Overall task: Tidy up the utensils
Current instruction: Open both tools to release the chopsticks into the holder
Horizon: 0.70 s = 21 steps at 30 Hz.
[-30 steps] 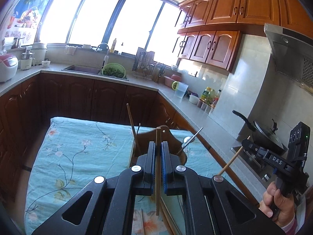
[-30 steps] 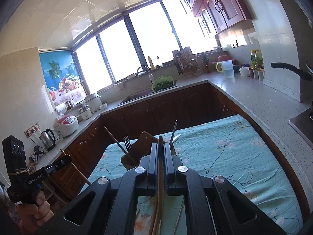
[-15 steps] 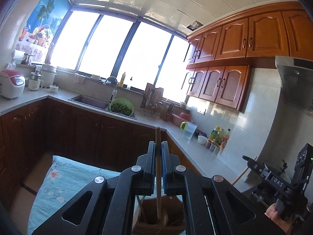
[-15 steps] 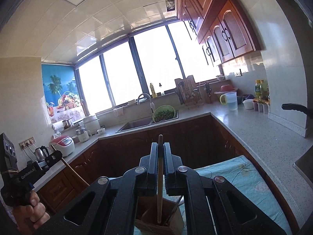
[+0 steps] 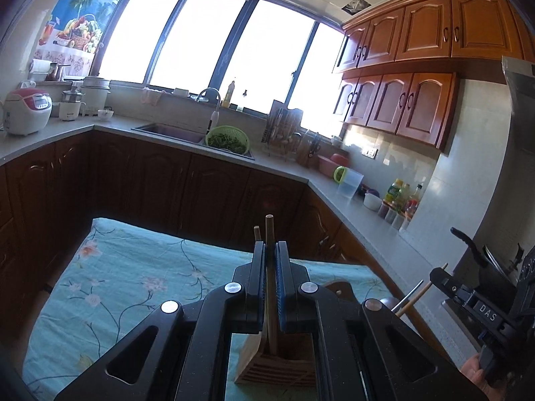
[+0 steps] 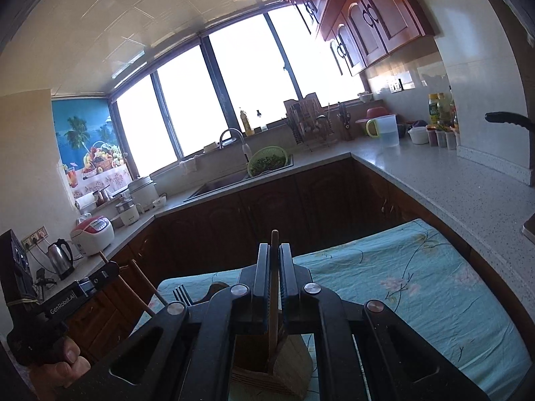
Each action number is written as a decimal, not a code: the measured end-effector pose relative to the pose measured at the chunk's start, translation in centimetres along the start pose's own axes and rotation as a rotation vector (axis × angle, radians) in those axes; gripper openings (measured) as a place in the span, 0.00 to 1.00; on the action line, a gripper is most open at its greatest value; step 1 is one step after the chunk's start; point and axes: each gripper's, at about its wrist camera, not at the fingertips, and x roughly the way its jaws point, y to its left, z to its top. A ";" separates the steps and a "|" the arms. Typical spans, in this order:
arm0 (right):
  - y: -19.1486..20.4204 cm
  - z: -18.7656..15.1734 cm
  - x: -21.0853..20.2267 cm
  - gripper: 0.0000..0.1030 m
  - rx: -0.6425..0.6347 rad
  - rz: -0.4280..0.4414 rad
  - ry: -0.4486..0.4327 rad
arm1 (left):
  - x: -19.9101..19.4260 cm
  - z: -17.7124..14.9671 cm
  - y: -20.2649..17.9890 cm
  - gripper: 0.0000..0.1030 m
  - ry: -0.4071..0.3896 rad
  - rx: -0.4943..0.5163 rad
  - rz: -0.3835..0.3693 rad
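left tongs (image 5: 270,260): closed on a chopstick (image 5: 269,234) | right tongs (image 6: 274,264): closed on another chopstick (image 6: 274,244) | handling: light, stiff, smooth wood, likely slippery; grip mid-shaft, above wooden holder (image 5: 277,364)

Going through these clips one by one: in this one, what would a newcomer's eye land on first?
Probably the left gripper, shut on a wooden chopstick that stands upright with its lower end in the wooden utensil holder directly below. The right gripper mirrors it, clamping its own chopstick over the same holder. Behind them, the bright bay window above the sink dominates the kitchen.
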 end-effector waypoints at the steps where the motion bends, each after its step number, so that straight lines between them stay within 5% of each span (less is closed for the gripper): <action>1: -0.1 -0.3 0.2 0.05 0.003 -0.001 0.010 | 0.3 0.0 0.2 0.04 0.012 -0.001 0.002; 18: -0.3 -0.1 0.9 0.06 0.019 -0.008 0.044 | 0.6 2.1 1.7 0.05 0.052 -0.006 0.008; 21: -0.3 0.0 0.6 0.11 0.033 0.006 0.046 | 0.1 2.1 1.7 0.16 0.066 -0.029 0.005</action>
